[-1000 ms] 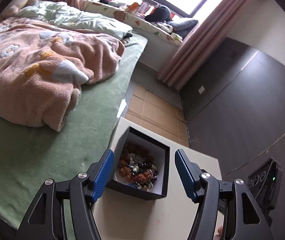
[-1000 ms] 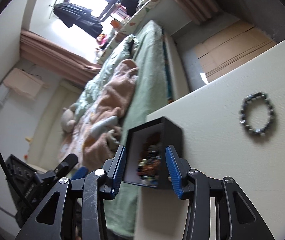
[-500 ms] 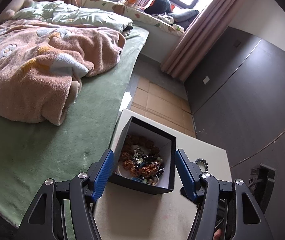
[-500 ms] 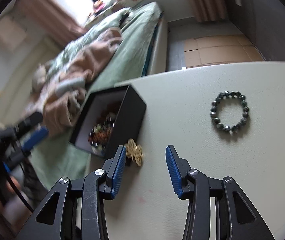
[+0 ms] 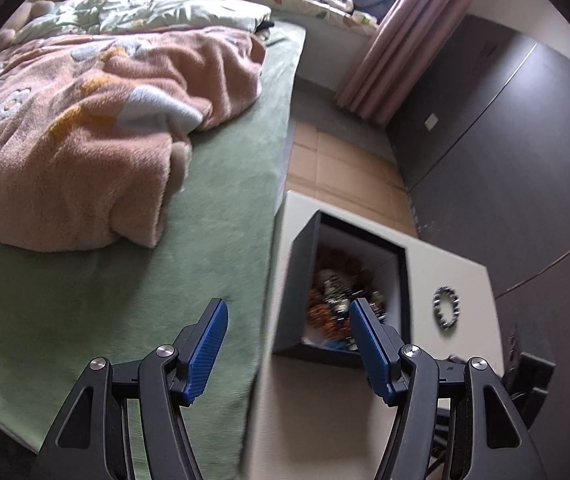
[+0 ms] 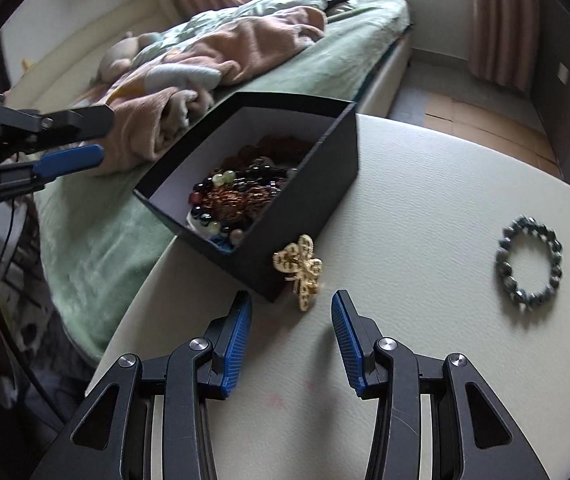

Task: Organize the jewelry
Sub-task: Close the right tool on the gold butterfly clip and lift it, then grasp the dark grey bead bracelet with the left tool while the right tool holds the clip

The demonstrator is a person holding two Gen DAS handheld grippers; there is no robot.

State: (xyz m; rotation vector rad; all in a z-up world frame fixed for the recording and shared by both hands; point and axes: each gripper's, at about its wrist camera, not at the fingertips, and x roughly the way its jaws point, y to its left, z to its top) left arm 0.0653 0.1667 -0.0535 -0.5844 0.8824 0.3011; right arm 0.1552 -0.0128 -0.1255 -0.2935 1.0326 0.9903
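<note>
A black box with a white inside stands on the pale table and holds a heap of beaded bracelets. A gold butterfly clip lies against the box's near corner. My right gripper is open just short of the clip, nothing between its pads. A dark beaded bracelet lies to the right on the table. In the left wrist view the box sits right of centre, the bracelet beyond it. My left gripper hangs open over the table's left edge, empty.
A bed with a green sheet and a pink blanket runs along the table's left side. A dark wall and curtain stand behind. A black device sits at the table's right.
Both grippers have sunk toward the table. The right one rolled upright and came in front of the gold clip; the left one swung left, so the box now lies to its right.
</note>
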